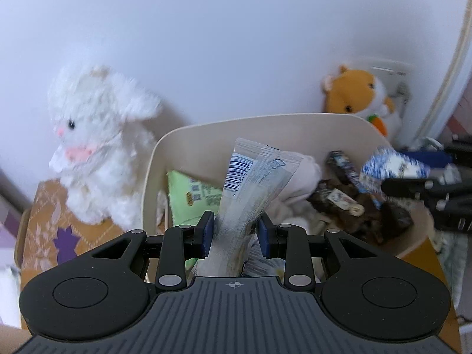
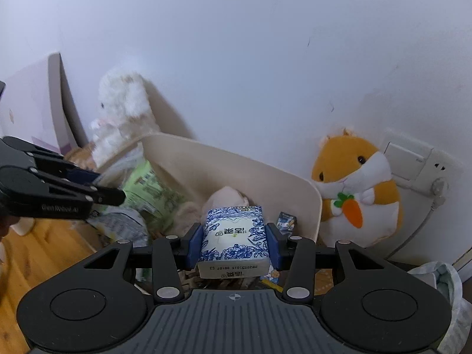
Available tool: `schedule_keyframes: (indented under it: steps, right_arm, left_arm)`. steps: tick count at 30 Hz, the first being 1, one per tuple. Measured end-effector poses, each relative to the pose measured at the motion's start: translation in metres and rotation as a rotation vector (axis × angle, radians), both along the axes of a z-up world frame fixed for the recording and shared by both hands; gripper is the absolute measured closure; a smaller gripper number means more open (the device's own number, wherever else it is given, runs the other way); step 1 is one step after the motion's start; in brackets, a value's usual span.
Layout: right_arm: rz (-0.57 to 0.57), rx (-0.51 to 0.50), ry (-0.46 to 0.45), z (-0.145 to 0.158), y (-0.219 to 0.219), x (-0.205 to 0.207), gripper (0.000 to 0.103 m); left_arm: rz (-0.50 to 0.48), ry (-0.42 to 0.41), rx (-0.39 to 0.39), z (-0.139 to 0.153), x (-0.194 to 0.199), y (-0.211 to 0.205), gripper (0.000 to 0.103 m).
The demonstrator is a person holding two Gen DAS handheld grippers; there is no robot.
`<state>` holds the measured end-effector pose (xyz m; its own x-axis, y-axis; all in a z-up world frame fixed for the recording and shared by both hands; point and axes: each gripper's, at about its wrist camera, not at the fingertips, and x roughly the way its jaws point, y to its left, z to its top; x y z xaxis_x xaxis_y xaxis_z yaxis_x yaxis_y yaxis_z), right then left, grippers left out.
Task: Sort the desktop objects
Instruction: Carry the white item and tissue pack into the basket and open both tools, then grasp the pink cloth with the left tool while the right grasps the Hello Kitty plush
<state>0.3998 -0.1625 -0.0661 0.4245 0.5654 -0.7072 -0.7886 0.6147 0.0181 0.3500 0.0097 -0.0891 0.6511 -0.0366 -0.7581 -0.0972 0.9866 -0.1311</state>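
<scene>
My left gripper is shut on a long clear plastic snack packet with a barcode, held over the near edge of the cream bin. My right gripper is shut on a blue-and-white floral tissue pack, held above the same cream bin. The tissue pack also shows in the left wrist view, at the bin's right side. The bin holds a green packet, dark snack wrappers and a pale pink soft thing.
A white plush rabbit sits left of the bin on an orange patterned box. An orange hamster plush leans on the wall to the right, by a wall socket. Wooden desktop shows at the left.
</scene>
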Motion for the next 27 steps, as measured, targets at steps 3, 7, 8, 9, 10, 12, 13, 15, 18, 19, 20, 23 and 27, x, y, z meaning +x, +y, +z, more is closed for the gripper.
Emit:
schedule_keyframes:
  steps: [3,7,8,9,10,12,13,15,18,19,20,23,27]
  right_arm:
    - [-0.013,-0.029,0.016,-0.015,0.008,0.005,0.061]
    - [-0.026,-0.052,0.022,-0.026,0.010,0.004,0.045]
    - [-0.025,-0.054,0.015,-0.026,0.009,0.002,0.043]
    - [-0.022,-0.056,0.007,-0.026,0.008,0.000,0.035]
    - [-0.018,-0.054,-0.002,-0.025,0.007,-0.002,0.028]
    - [-0.015,-0.042,-0.024,-0.021,0.004,-0.006,0.019]
    - [-0.017,-0.037,-0.036,-0.019,0.002,-0.009,0.015]
    - [-0.026,-0.029,-0.049,-0.014,-0.001,-0.014,0.011]
    - [-0.044,-0.007,-0.063,-0.006,-0.008,-0.024,0.002]
    - [-0.053,0.000,-0.069,-0.004,-0.011,-0.029,0.000]
    - [-0.062,0.009,-0.078,-0.002,-0.015,-0.034,0.000]
    - [-0.081,0.032,-0.090,0.001,-0.025,-0.050,0.000]
    - [-0.123,0.041,-0.063,-0.004,-0.043,-0.067,0.000]
  left_arm:
    - [0.021,0.022,-0.014,-0.007,0.006,0.003,0.071]
    - [0.025,0.029,0.000,-0.014,0.006,0.003,0.058]
    - [0.029,0.018,-0.001,-0.013,0.005,0.003,0.044]
    - [0.035,0.002,-0.001,-0.013,0.003,0.004,0.038]
    - [0.041,-0.017,0.000,-0.011,0.000,0.004,0.030]
    - [0.041,-0.041,0.000,-0.007,-0.003,0.004,0.028]
    - [0.037,-0.044,0.000,-0.006,-0.004,0.004,0.028]
    - [0.036,-0.048,0.007,-0.002,-0.006,0.004,0.027]
    - [0.036,-0.061,0.001,0.003,-0.014,0.005,0.027]
    - [0.037,-0.067,-0.007,0.005,-0.018,0.006,0.026]
    - [0.040,-0.072,-0.015,0.007,-0.023,0.008,0.025]
    - [0.049,-0.080,-0.042,0.011,-0.038,0.011,0.023]
    - [0.051,-0.071,-0.078,0.010,-0.061,0.015,0.022]
